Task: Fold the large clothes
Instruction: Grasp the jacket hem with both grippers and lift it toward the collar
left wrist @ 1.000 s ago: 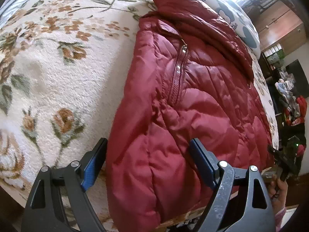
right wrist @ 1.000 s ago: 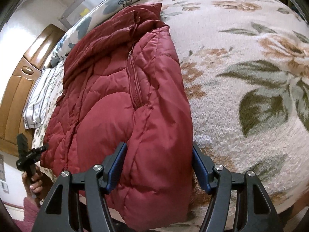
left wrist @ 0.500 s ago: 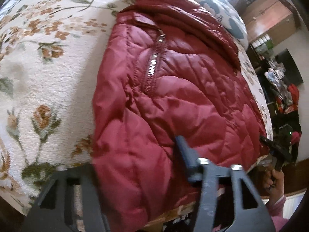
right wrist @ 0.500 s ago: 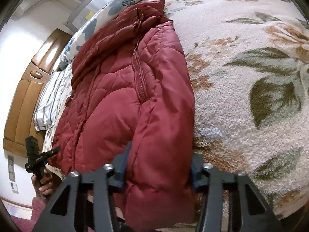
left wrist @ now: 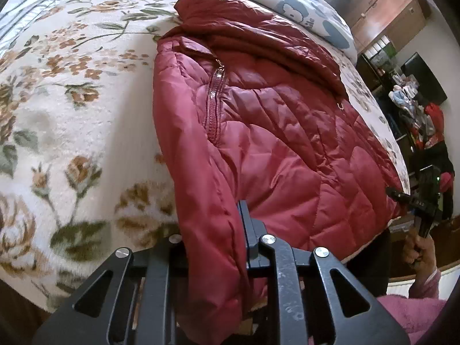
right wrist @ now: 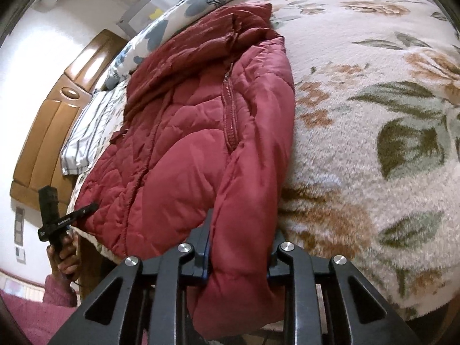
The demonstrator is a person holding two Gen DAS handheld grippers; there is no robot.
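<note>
The bed fills most of the room from where I stand, spread with a cream floral blanket, and a blue-patterned quilt runs along its far side. A wooden headboard stands against the white wall, with a striped pillow just beside it; on the other side of the room are wooden cupboards and a cluttered corner too small to make out. The red puffer jacket lies across the bed with its bottom edge hanging over the near side, a zipped pocket facing up. The left claw is pinched narrow on a fold of one lower corner, its left finger hidden behind the fabric. The right claw grips the other lower corner likewise, the padding bulging between its fingers and covering most of both pads. Below the mattress edge the jacket's hem is cut off from view.
</note>
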